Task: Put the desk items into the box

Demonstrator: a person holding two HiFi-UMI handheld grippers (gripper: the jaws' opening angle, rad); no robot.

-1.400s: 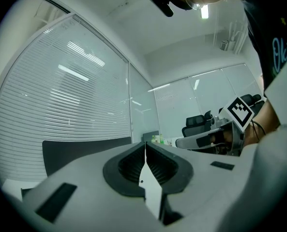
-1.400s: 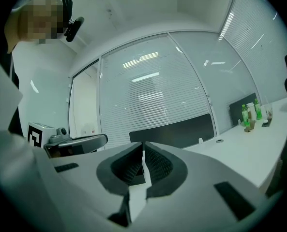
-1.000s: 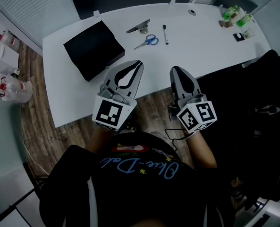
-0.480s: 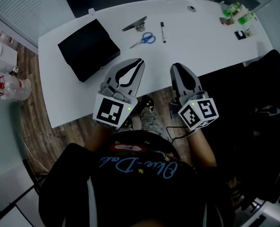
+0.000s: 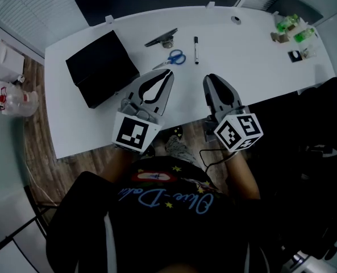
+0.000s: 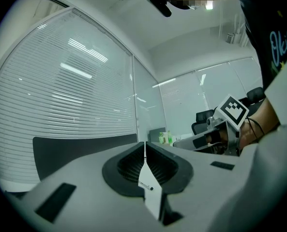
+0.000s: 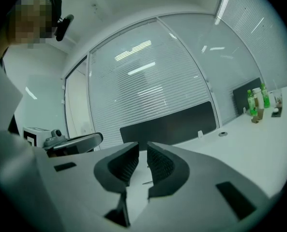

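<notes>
Change, right jaws: my right gripper (image 5: 208,78) has just been opening; a narrow gap now shows between the pads and nothing is in it.
Change, left jaws: none. My left gripper (image 5: 167,74) is pressed closed, tips meeting, and it holds nothing.
Change, reach: a second ago both grippers sat at the near edge of the desk (image 5: 253,56). Now both noses are out over the white top, closer to the items.
Meaning: this looks like the approach, with the right side getting ready for a first pick. Nothing has been grabbed and nothing is in the box yet.
Box: 1, black (image 5: 102,67), at 10 o'clock from my left gripper, near the desk's left end. It looks flat and lidded, but I can't be sure it's closed.
Scissors: 1, blue handles (image 5: 172,58), at 12 o'clock from my left gripper, near it.
Marker: 1 (image 5: 195,42), at 11 o'clock from my right gripper, just past the scissors.
Grey tool: 1 (image 5: 162,37), at 12 o'clock beyond the scissors. It may be a stapler; too small to tell.
Bottles: 2 green ones (image 5: 288,23), at 2 o'clock at the far right corner, with a few small bits beside them that I can't count.
Grippers: 2, both empty.
</notes>
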